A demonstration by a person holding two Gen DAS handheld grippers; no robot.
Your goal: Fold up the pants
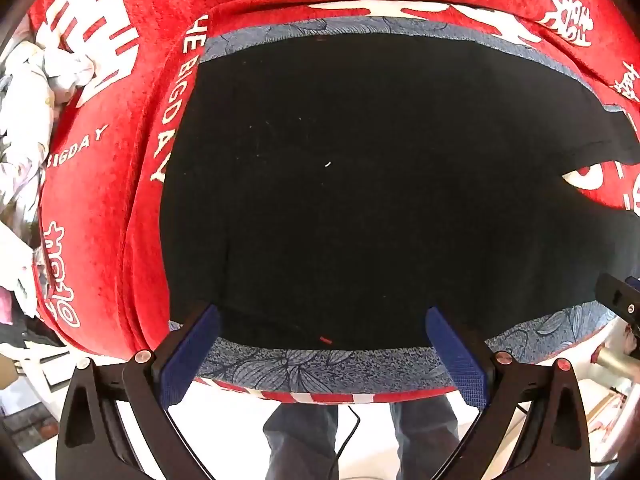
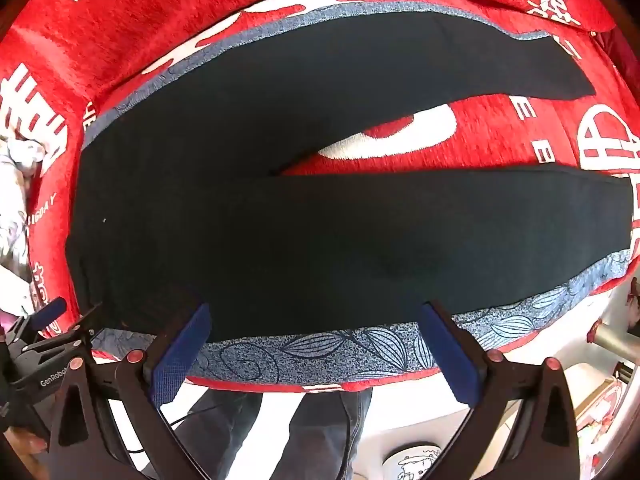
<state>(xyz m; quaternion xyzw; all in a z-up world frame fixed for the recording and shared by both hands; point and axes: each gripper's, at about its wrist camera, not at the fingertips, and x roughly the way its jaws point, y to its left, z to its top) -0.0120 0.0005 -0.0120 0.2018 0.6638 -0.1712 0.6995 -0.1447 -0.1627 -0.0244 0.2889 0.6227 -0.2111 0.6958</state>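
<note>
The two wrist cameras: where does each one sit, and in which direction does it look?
Left wrist: sits on the left gripper, looks down at the waist end of the black pants; its open fingers and the person's legs show.
Right wrist: sits on the right gripper, looks down at the pants with both legs spread apart; its open fingers and the left gripper show.
Shared: pants, blue cloth, red blanket.

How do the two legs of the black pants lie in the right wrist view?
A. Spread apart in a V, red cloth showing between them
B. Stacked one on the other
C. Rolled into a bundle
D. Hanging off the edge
A: the black pants lie flat, their legs parted, with the red cloth showing between them.
</note>
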